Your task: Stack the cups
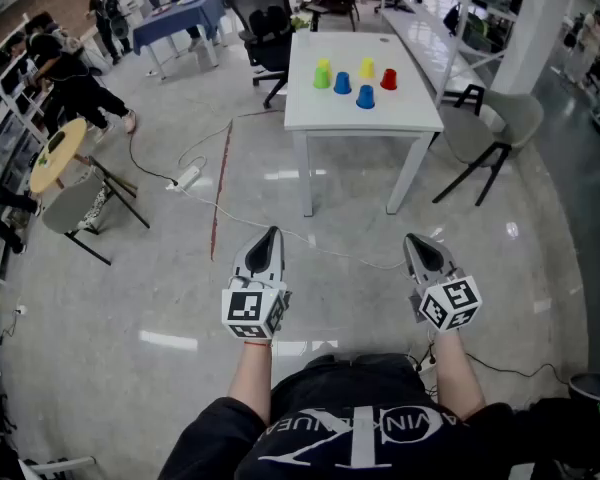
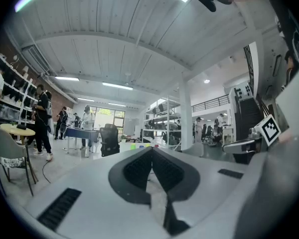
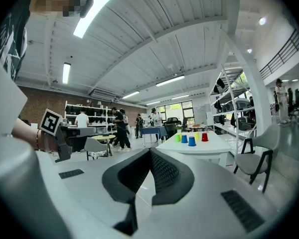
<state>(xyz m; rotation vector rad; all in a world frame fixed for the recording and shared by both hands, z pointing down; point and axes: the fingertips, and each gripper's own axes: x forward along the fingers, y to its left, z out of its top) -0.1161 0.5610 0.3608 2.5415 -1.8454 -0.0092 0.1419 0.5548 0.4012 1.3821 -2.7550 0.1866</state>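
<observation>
Several upturned cups stand apart on a white table [image 1: 310,113] far ahead: a green cup [image 1: 322,75], a yellow cup [image 1: 367,68], a red cup [image 1: 388,79] and two blue cups [image 1: 342,83] [image 1: 365,97]. The right gripper view shows them small on the table: green [image 3: 178,138], blue [image 3: 192,141], red [image 3: 205,137]. My left gripper [image 1: 271,236] and right gripper [image 1: 417,241] are held level over the floor, well short of the table. Both are shut with nothing between the jaws [image 2: 152,151] [image 3: 150,152].
A grey chair [image 1: 485,133] stands right of the table and a black office chair [image 1: 270,28] behind it. A cable and power strip [image 1: 188,176] lie on the shiny floor to the left. A round yellow table [image 1: 58,154] and people are at far left.
</observation>
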